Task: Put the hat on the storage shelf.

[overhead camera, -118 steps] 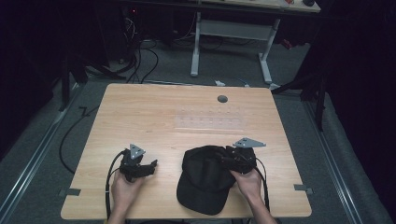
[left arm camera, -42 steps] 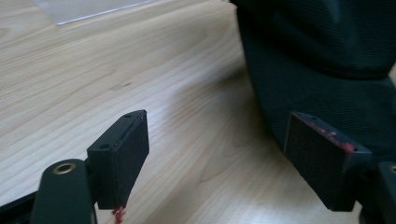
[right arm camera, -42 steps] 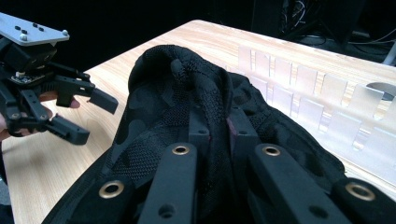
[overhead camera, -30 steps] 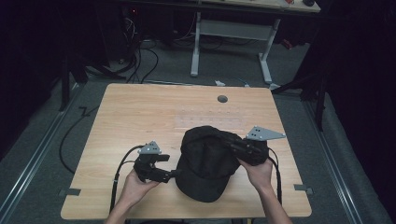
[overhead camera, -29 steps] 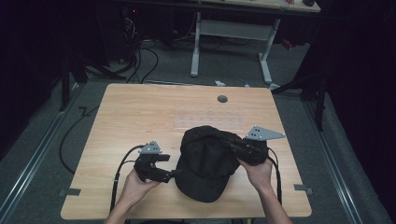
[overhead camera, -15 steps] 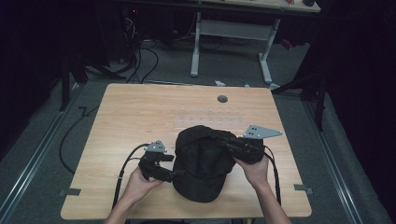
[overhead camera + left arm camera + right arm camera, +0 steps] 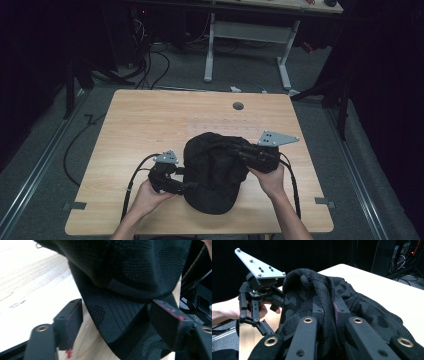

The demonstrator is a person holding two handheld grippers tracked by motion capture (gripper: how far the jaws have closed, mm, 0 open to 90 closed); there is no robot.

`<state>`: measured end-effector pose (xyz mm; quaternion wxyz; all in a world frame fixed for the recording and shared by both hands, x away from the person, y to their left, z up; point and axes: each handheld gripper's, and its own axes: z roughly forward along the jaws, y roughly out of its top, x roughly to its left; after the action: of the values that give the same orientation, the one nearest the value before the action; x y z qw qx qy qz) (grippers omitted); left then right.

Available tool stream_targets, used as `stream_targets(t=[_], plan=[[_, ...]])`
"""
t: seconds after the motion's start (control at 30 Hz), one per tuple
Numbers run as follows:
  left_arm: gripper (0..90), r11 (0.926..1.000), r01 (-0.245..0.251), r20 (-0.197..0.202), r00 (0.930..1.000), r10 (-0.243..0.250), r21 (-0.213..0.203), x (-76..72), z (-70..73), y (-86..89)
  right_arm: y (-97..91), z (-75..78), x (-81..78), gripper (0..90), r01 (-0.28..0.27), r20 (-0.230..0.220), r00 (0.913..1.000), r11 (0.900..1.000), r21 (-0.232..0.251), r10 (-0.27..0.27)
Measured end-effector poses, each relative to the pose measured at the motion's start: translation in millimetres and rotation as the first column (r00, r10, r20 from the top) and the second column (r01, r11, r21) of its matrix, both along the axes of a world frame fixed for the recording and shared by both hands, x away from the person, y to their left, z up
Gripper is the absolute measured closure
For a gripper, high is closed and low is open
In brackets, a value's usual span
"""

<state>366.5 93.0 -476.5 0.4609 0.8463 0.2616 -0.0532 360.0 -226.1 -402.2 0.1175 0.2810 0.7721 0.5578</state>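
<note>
The work in hand is handling a black cap (image 7: 212, 172) that lies on the near half of the table (image 7: 150, 120), between the two hands. It looks like the step of getting a second hold on the cap, perhaps to lift, turn or fold it; which of these I cannot tell.

Nearest, the left gripper (image 7: 186, 186) lies low at the cap's near-left edge. In the left gripper view its jaws stand wide apart, one on each side of the brim (image 7: 120, 322), with fabric between them but not pinched. It holds nothing yet.

A little farther, the right gripper (image 7: 235, 150) is on the cap's right side. In the right gripper view its jaws are closed tight on a raised fold of the crown (image 7: 324, 302), the knit fabric squeezed between the pads. The cap's crown is pulled up there, while the rest sags to the table.

The next move, as I judge it, calls for the left jaws to close squarely on the brim before either hand pulls. The brim is stiff and curved, so a shallow bite could slip off; the right grip on soft fabric could also drag the cap out from between the open jaws.

As for containers, there are none on the table. Beyond the cap the wood is bare up to a round grommet hole (image 7: 238, 106) near the far edge.
</note>
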Motion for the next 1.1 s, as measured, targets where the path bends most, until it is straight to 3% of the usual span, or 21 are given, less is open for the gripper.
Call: stream_targets(t=[0.2,0.23,0.57,0.77,1.1], plan=[[39.1,1.0,0.005,-0.003,1.0,-0.005,-0.006,-0.4,2.3,2.1,0.9,-0.7,3.4,82.8,0.003,0.006,1.0,1.0,-0.002,-0.003],[44.5,0.9999,0.005,-0.004,1.0,-0.005,-0.015,-0.4,2.4,3.5,0.7,-1.2,3.9,82.6,0.011,0.011,0.9999,0.9999,-0.005,-0.011],[60.3,0.9985,0.005,-0.007,1.0,-0.005,-0.054,-1.1,4.3,9.9,0.9,-0.7,3.1,81.9,0.025,0.044,0.9987,0.9994,-0.022,-0.024],[69.1,0.9921,0.004,-0.01,0.9999,-0.005,-0.125,-2.5,11.8,17.2,-1.0,2.3,1.4,80.6,0.033,0.061,0.9976,0.9994,-0.012,-0.032],[80.0,0.9822,0.018,-0.019,0.9996,-0.022,-0.187,-3.0,25.3,28.4,1.8,11.3,-0.1,77.4,0.034,0.087,0.9957,0.9993,-0.014,-0.032]])
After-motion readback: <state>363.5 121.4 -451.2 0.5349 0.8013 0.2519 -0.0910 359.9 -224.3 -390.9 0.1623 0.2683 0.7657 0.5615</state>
